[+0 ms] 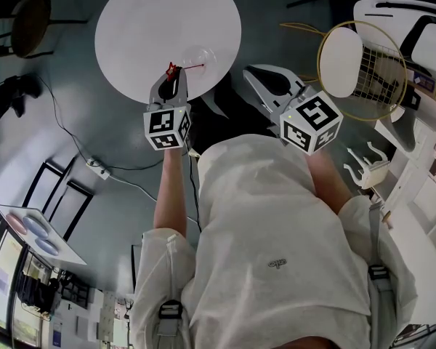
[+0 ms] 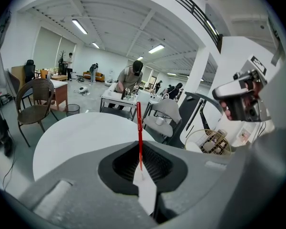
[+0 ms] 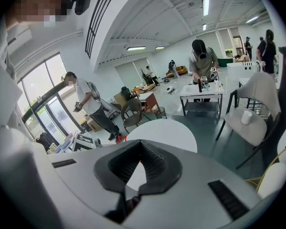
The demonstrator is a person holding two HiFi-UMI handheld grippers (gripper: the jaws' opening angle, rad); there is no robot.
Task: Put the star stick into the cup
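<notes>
The red star stick (image 1: pixel 187 67) is pinched in my left gripper (image 1: pixel 171 76), which is shut on it near its star end. Its thin shaft reaches right to the rim of a clear glass cup (image 1: pixel 198 54) on the round white table (image 1: pixel 138 20). In the left gripper view the stick (image 2: pixel 139 132) stands straight out of the left gripper (image 2: pixel 140 167), over the table (image 2: pixel 71 137); the cup is hidden there. My right gripper (image 1: pixel 248 70) hovers off the table's right edge, shut and holding nothing. The right gripper (image 3: pixel 136 168) faces the table (image 3: pixel 167 135).
A wicker chair (image 1: pixel 20 14) stands on the floor at the far left. A round white stool with a gold wire basket (image 1: pixel 360 64) is at the right. A cable and power strip (image 1: pixel 96 167) lie on the floor. People and tables (image 2: pixel 119 97) fill the room behind.
</notes>
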